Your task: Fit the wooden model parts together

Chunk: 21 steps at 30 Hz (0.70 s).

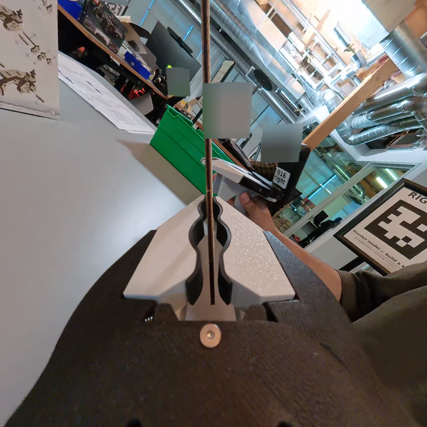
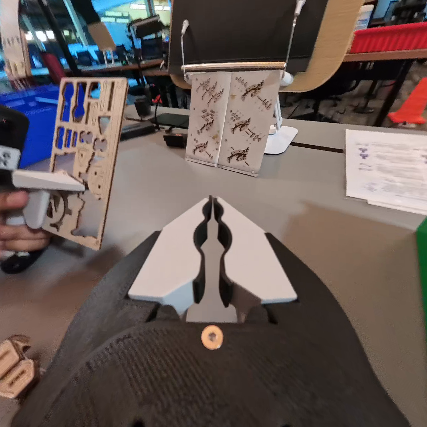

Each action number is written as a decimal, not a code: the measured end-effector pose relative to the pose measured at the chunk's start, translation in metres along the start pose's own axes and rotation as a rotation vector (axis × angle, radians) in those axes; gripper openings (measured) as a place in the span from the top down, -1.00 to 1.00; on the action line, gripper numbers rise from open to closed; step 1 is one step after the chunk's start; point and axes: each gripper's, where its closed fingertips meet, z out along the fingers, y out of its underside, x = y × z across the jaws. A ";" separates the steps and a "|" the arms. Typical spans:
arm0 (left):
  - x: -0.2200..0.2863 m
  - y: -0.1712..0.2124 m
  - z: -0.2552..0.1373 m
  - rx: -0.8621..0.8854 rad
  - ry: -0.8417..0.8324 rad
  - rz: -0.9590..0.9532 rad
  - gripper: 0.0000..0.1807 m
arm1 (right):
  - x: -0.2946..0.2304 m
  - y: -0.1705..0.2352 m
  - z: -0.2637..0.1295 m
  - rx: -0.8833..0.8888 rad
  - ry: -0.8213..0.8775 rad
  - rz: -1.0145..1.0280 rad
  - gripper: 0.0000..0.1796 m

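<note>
1. Leftmost, the left gripper (image 1: 209, 203) is clamped on the wooden parts sheet (image 2: 87, 147); the sheet stands upright above the grey table (image 2: 231, 184), many cut-outs already gone.
2. Loose wooden pieces (image 2: 13, 369) lie on the table at lower left.
3. Centrally, the right gripper (image 2: 212, 198) has its fingers pressed together on nothing.
4. Beyond it, the instruction booklet (image 2: 233, 120) stands propped; printed sheets (image 2: 388, 166) lie farther right.

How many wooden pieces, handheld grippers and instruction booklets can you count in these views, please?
Wooden pieces: 2 (cut-out sheet, part-built model)
Grippers: 2 (left gripper, right gripper)
Instruction booklets: 1 (booklet)
Total: 5
</note>
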 end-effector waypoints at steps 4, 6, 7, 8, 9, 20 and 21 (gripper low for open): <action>-0.006 0.000 0.002 -0.003 -0.025 -0.020 1.00 | 0.031 0.012 -0.003 -0.162 0.272 -0.298 0.52; -0.006 0.000 0.004 -0.002 -0.024 -0.026 1.00 | 0.030 0.016 0.000 -0.168 0.290 -0.316 0.46; -0.007 0.001 0.005 -0.007 -0.025 -0.028 1.00 | 0.023 0.020 0.003 -0.159 0.238 -0.288 0.44; -0.007 0.002 0.005 -0.013 -0.030 -0.030 1.00 | 0.016 0.024 0.006 -0.154 0.185 -0.244 0.39; -0.008 0.002 0.006 -0.018 -0.032 -0.032 1.00 | 0.014 0.027 0.008 -0.155 0.158 -0.191 0.39; -0.013 0.006 0.009 -0.049 -0.053 -0.055 1.00 | -0.009 0.020 0.006 -0.089 -0.158 -0.020 1.00; -0.013 0.007 0.010 -0.053 -0.054 -0.055 1.00 | -0.012 0.019 0.007 -0.080 -0.174 -0.014 1.00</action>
